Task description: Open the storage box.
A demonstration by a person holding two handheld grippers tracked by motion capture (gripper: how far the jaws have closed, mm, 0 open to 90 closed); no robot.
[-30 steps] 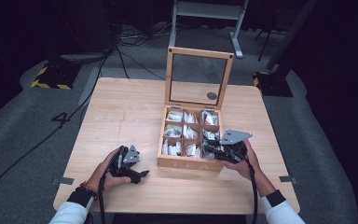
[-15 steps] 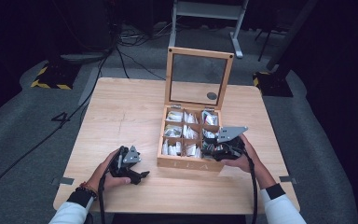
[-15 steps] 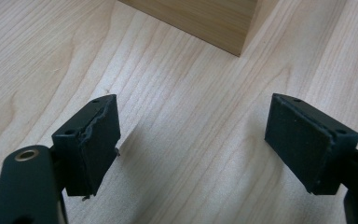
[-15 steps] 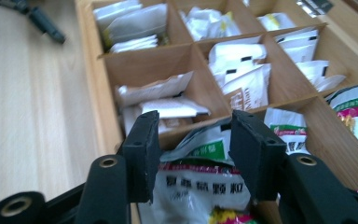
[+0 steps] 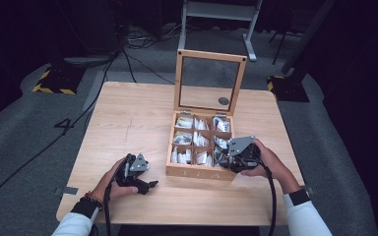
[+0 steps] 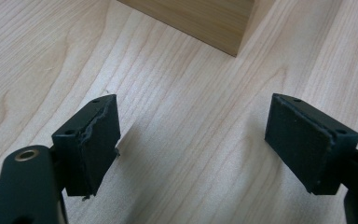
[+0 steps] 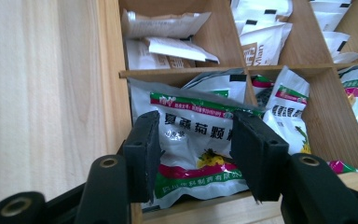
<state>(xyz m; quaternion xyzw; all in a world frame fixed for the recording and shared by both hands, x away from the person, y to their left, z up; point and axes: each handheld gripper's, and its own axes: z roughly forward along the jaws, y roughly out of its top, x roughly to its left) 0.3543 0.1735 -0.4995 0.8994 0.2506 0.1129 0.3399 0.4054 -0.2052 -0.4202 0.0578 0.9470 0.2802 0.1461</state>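
So the right gripper [image 5: 225, 158] is sitting at the near right corner of the wooden tea box [image 5: 197, 172], which sits on the worktop [image 5: 128, 113] with its glass-paned lid [image 5: 209, 81] standing straight up at the back. In the right gripper view, that gripper [image 7: 193, 140] points into the box's corner compartment, where a white sachet with a green and red band [image 7: 191, 140] lies propped against the divider. Its fingers [image 7: 144, 149] have just been opening and now stand on either side of the sachet's middle with a gap, so they're parted and I wouldn't call that a grip, though I can't quite tell if a pad brushes the foil. The sachet rests in the compartment on top of another packet, its lower edge down by the front wall of the box. The neighbouring compartments hold more sachets [image 7: 261, 42], mostly white ones. The left gripper [image 5: 145, 184] is over at the near left of the worktop, resting low in the person's left hand [image 5: 110, 179], well apart from the box's front wall. In the left gripper view, its fingers [image 6: 93, 140] are spread wide with just bare wood grain between them, and a corner of the box [image 6: 200, 23] shows up ahead.
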